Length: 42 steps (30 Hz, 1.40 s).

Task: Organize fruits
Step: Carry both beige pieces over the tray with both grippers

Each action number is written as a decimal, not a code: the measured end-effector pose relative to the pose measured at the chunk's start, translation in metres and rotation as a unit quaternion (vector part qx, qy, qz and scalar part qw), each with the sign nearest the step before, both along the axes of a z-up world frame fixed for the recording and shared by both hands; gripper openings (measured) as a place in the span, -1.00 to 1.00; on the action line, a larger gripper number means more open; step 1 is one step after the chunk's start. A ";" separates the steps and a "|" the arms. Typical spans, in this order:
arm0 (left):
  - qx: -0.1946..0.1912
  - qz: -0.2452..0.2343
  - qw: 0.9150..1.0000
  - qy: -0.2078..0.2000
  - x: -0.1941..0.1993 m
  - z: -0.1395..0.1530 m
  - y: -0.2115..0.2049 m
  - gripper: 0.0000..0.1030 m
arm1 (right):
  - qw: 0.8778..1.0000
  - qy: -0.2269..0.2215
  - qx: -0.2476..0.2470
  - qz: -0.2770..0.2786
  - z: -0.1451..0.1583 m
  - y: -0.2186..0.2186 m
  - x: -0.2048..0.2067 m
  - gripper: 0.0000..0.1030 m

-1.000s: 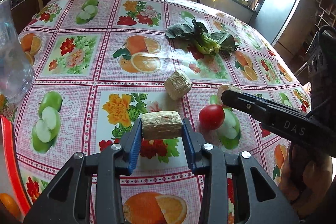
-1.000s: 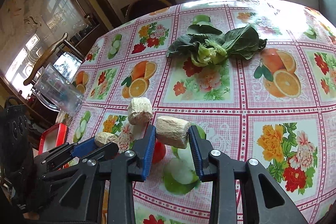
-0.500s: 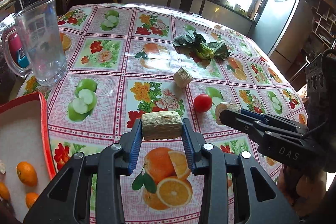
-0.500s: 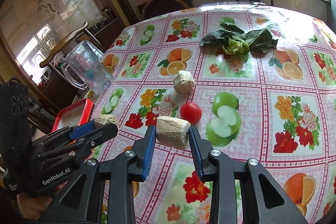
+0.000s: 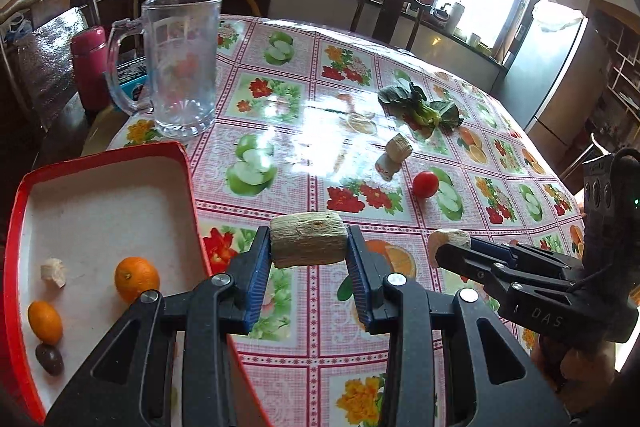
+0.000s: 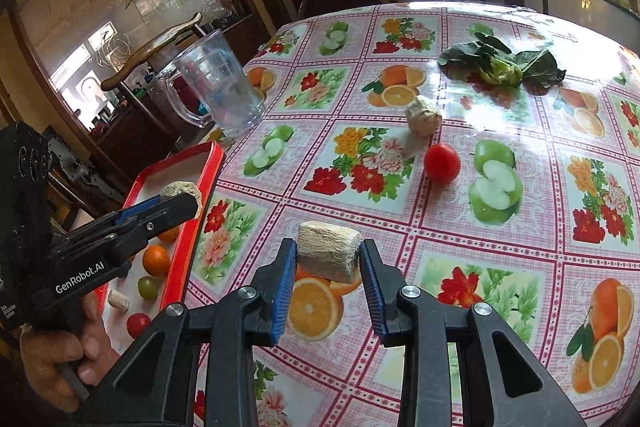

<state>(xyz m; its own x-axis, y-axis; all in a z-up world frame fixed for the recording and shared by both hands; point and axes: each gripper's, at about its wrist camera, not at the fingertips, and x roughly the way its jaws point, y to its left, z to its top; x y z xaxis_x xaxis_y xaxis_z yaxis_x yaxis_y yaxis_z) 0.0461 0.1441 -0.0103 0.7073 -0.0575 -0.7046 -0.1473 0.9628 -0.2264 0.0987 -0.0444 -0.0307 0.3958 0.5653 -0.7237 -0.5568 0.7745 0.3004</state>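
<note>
Both tools nearer the red tray (image 5: 192, 187) now, left tool (image 5: 308, 261) and right tool (image 6: 327, 269) each clamped on a fibrous chunk

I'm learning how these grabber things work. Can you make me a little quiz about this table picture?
1. True or false: both the left gripper and the right gripper have their jaws closed on a pale sugarcane piece.
2. What red round thing lies loose on the tablecloth? A) tomato B) strawberry C) ball
3. Fill in: the oranges lie in the red ____.

Key
1. True: one piece in the left, another in the right.
2. A, the tomato.
3. tray.
</note>
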 end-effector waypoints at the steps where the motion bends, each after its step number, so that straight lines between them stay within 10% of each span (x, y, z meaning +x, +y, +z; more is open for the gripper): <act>1: -0.001 0.004 1.000 -0.001 -0.003 0.000 0.004 -0.33 | 1.000 0.000 -0.001 0.004 0.000 0.004 -0.003 -0.37; 42: -0.022 0.107 0.994 0.001 -0.078 -0.015 0.134 -0.33 | 0.993 -0.014 -0.035 0.109 0.003 0.140 -0.056 -0.37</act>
